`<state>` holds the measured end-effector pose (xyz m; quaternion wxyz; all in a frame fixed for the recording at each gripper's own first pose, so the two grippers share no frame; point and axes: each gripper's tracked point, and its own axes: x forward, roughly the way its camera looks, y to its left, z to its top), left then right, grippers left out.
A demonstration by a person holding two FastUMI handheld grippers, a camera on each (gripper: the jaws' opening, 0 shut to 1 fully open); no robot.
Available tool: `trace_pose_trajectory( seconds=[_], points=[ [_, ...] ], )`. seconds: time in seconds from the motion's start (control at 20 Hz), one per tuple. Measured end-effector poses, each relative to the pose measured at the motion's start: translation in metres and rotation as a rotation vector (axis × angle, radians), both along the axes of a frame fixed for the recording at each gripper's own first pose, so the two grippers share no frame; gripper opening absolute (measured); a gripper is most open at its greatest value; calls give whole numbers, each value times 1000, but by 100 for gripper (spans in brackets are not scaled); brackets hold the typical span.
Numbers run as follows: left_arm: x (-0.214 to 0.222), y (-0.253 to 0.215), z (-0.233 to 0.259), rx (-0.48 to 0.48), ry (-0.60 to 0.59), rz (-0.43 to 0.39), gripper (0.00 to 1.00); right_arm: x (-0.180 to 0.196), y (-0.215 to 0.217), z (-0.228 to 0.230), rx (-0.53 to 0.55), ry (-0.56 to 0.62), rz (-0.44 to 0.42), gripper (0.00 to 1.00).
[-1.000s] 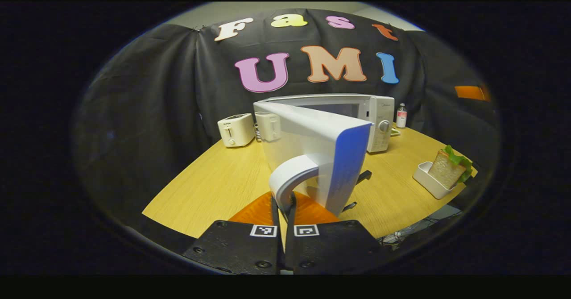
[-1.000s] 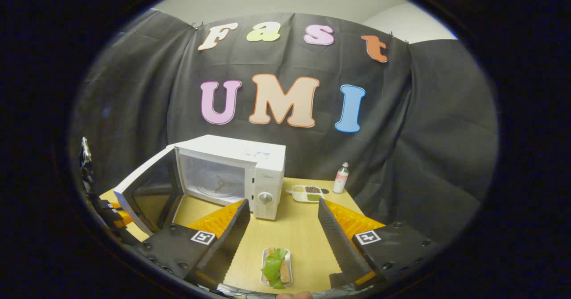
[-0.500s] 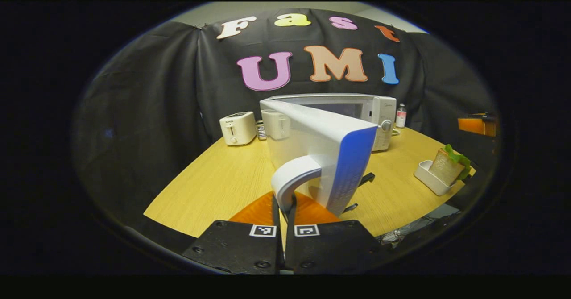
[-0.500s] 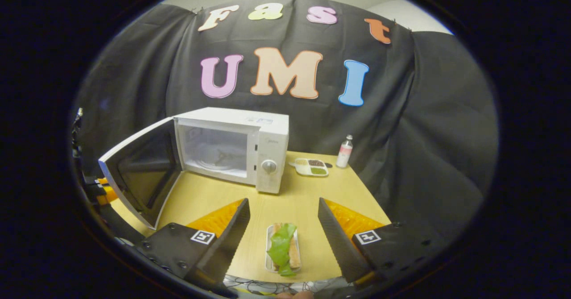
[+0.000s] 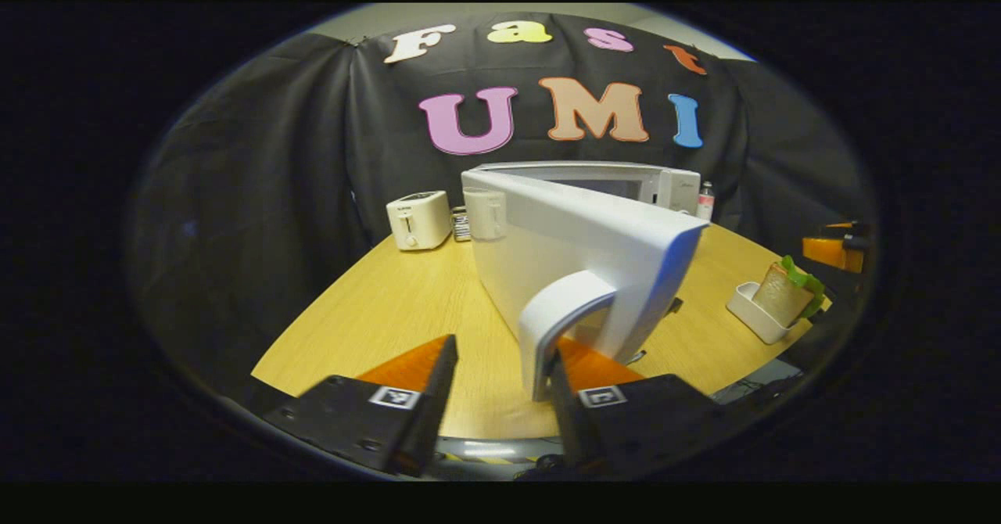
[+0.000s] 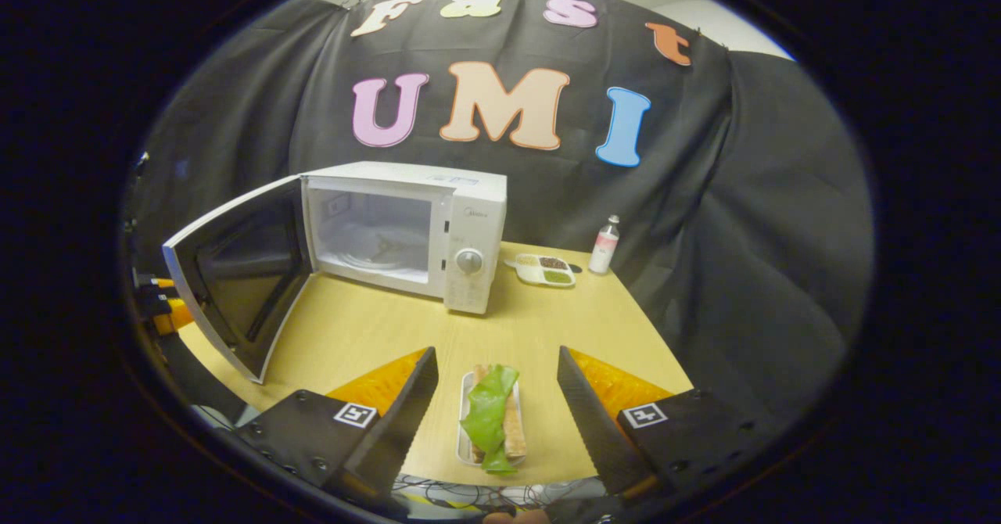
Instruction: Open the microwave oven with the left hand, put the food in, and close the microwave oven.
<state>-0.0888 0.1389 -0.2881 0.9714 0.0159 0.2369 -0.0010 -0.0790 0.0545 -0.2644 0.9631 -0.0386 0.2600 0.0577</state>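
The white microwave (image 6: 473, 223) stands at the back of the table with its door (image 6: 235, 274) swung wide to the left and its cavity (image 6: 375, 231) showing. In the left gripper view the door (image 5: 579, 242) is close in front. Its curved handle (image 5: 559, 313) sits between the fingers of my open left gripper (image 5: 502, 356), near the right finger. The food, a sandwich with lettuce in a white tray (image 6: 493, 418), lies near the table's front edge. My right gripper (image 6: 496, 352) hangs open above and around it, apart from it. The sandwich (image 5: 786, 297) also appears at the far right.
A white toaster (image 5: 418, 219) stands at the table's back left beside the microwave. A small divided dish (image 6: 543, 270) and a bottle (image 6: 604, 244) sit right of the microwave. Bare wooden table (image 6: 375, 336) lies between the microwave and the sandwich.
My left gripper has opened and let go of the door handle, and the door stands wider. The right gripper has tipped down, bringing the sandwich further up between its fingers.
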Motion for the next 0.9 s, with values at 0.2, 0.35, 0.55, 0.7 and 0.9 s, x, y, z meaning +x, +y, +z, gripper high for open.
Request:
trace_pose_trajectory(
  seconds=[0.2,0.35,0.55,0.7,0.9],
  points=[
    [1,4,0,28,-8,5,90,-3,-3,-28,-29,48,13,98],
    [0,5,0,20,2,6,89,-9,-10,-52,-35,104,8,98],
    [-2,7,0,14,15,9,89,-17,-16,-85,-16,192,-8,99],
    [-6,7,0,13,23,8,89,-24,-15,-104,14,256,-23,98],
    [-9,4,17,45,-9,-31,89,-27,-11,-115,36,298,-24,81]
  ],
)
